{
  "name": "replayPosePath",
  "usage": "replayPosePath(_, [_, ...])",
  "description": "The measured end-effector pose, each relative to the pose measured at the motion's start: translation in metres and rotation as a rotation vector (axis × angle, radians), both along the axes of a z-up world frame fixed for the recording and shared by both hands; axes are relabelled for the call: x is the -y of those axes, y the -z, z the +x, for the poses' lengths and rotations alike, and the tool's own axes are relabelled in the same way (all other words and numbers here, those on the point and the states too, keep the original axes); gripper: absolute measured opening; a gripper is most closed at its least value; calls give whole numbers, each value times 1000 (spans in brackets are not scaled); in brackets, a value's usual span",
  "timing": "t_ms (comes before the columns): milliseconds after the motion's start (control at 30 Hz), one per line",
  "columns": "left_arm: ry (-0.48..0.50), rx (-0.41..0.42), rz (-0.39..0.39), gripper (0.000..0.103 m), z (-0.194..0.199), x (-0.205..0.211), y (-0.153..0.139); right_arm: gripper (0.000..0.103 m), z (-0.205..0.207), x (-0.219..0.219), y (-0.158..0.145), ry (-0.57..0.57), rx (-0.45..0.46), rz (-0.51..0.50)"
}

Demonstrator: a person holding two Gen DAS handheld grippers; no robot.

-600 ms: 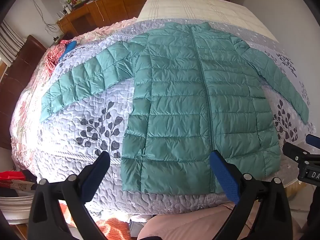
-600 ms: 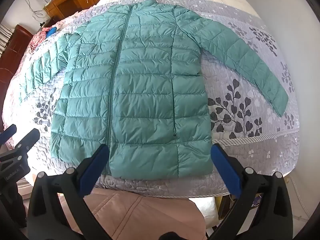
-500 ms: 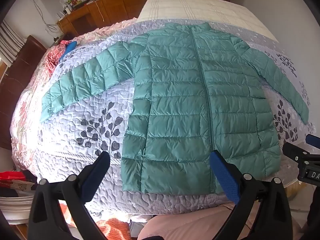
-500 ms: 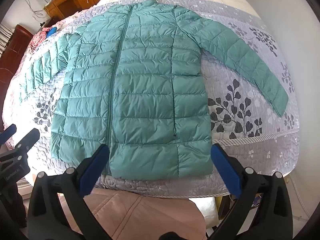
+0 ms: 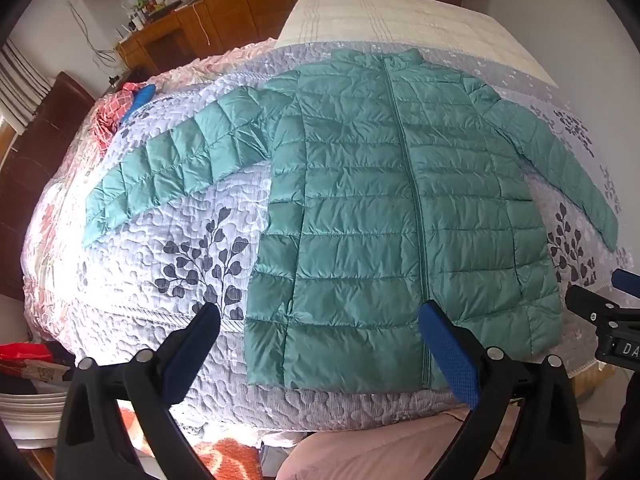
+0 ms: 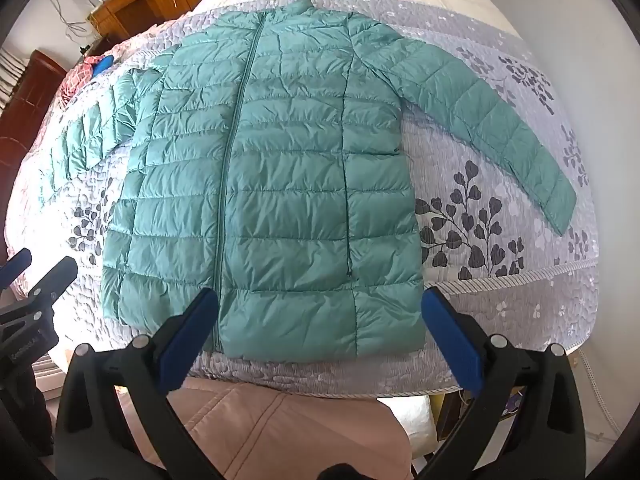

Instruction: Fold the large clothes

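**Green puffer jacket spread flat on the bed, both hand-held grippers wide apart and holding nothing**

A green quilted jacket (image 5: 400, 216) lies face up and zipped on a bed (image 5: 168, 280) covered by a pale lilac quilt printed with dark leaf sprigs. Its collar points to the far end, its hem lies just short of the near edge, and both sleeves are stretched out sideways.

The left hand-held gripper (image 5: 318, 334) hangs over the near edge of the bed with its blue-padded fingers (image 5: 450, 354) spread wide, gripping nothing; the left corner of the hem shows between them. The right hand-held gripper (image 6: 320, 322) is likewise wide and empty, above the right half of the hem.

The left wrist view shows the whole left sleeve (image 5: 176, 164) angled down toward the bed's side, a red checked cloth (image 5: 114, 110) with a blue item beside it past the cuff, a stack of white bowls (image 5: 28, 412) at the lower left, and the tip of the right hand-held gripper at its right edge. There the right sleeve is squeezed along the frame's rim.

The right wrist view shows that right sleeve (image 6: 488, 120) in full, ending well apart from the hem, while the left sleeve is foreshortened. The left hand-held gripper's tip shows at its left edge. A wooden cabinet (image 6: 132, 0) stands beyond the bed.
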State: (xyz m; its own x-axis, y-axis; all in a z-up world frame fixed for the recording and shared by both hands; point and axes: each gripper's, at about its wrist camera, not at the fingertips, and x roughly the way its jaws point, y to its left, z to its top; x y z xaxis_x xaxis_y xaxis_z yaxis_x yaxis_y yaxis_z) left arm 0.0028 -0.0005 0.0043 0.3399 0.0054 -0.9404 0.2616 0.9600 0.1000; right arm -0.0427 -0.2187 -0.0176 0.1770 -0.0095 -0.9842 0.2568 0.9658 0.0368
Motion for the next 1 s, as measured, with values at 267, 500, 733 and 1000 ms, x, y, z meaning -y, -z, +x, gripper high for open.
replayPosePath(267, [-3, 6, 0, 99, 1, 1, -2, 100, 0, 0, 0, 0, -1, 1])
replayPosePath(500, [-1, 8, -1, 99, 1, 1, -3, 100, 0, 0, 0, 1, 0, 1])
replayPosePath(733, [-1, 8, -1, 99, 0, 1, -2, 100, 0, 0, 0, 0, 1, 0])
replayPosePath(1000, [-3, 8, 0, 99, 5, 3, -3, 100, -1, -1, 0, 0, 2, 0])
